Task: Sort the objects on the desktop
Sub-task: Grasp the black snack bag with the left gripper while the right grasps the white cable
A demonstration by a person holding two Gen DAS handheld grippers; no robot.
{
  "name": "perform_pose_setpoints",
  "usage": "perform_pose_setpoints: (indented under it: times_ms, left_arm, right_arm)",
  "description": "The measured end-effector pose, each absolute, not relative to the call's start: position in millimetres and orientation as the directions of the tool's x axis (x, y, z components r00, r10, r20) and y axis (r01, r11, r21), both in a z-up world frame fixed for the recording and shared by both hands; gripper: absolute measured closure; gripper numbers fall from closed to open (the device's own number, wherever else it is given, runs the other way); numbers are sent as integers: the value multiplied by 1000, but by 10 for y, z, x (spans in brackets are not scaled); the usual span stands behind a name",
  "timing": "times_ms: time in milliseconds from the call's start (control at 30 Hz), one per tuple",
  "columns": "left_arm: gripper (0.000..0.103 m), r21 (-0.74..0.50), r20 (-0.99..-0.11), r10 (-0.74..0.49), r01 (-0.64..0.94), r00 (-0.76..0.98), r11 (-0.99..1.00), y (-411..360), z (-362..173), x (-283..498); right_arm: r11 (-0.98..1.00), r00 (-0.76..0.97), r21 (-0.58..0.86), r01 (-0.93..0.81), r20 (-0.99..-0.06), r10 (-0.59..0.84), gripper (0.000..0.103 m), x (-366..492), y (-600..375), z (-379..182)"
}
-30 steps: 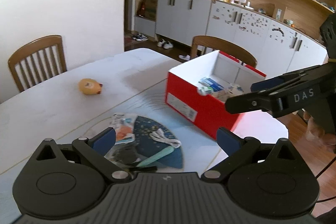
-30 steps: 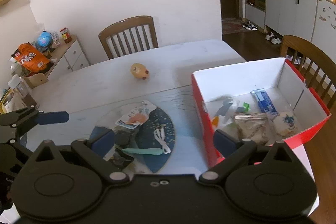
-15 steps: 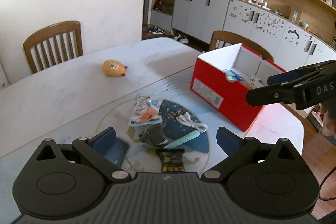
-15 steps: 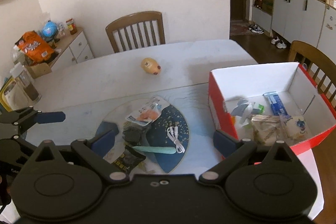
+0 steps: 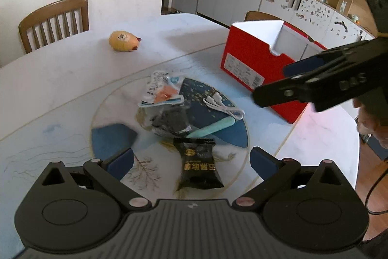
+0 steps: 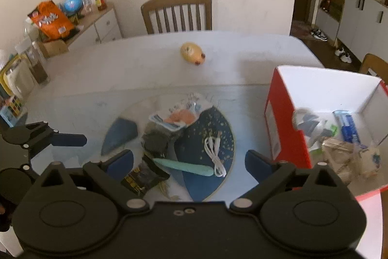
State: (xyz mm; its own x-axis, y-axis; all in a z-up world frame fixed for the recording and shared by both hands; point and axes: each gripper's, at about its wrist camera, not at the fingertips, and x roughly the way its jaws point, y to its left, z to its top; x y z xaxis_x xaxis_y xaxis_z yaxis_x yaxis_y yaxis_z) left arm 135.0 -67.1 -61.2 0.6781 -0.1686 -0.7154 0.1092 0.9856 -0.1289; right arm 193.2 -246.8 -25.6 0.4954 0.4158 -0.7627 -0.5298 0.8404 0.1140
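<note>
A cluster of small objects lies on the table's round inlay: a black snack packet (image 5: 198, 164) (image 6: 143, 177), a mint green stick (image 5: 211, 128) (image 6: 186, 167), a white cable (image 5: 223, 105) (image 6: 214, 153), a dark bag (image 5: 169, 121) (image 6: 155, 140) and a white and orange packet (image 5: 162, 90) (image 6: 182, 116). A red box (image 5: 247, 64) (image 6: 286, 135) at the right holds several items. My left gripper (image 5: 191, 160) is open and empty just above the black packet. My right gripper (image 6: 189, 162) is open and empty above the cluster.
A yellow toy (image 5: 123, 41) (image 6: 192, 55) sits alone farther back on the table. Wooden chairs (image 5: 53, 21) (image 6: 177, 12) stand behind the table. A side cabinet (image 6: 80, 26) with snacks and jars is at the left. The table edge (image 5: 339, 149) drops off at the right.
Both grippers have pulled back and left from the box toward the cluster. The black packet now lies between my left fingers. Both stay open.
</note>
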Motion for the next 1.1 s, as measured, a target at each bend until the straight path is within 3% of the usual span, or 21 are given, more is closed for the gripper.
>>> perform_pose_setpoints:
  times_ms: [567, 767, 1100]
  left_arm:
    - [2, -130, -749, -151, 81, 645, 988, -867, -1023, 1630]
    - [7, -106, -755, -123, 66, 645, 992, -874, -1092, 1675]
    - [26, -71, -760, -91, 56, 644, 996, -868, -1183, 1689]
  right_arm:
    - [833, 421, 120, -540, -818, 390, 19, 2395, -2369, -758]
    - [835, 403, 122, -537, -832, 381, 25, 2549, -2351, -932]
    - [830, 391, 112, -547, -842, 372, 38, 2679, -2301, -1074]
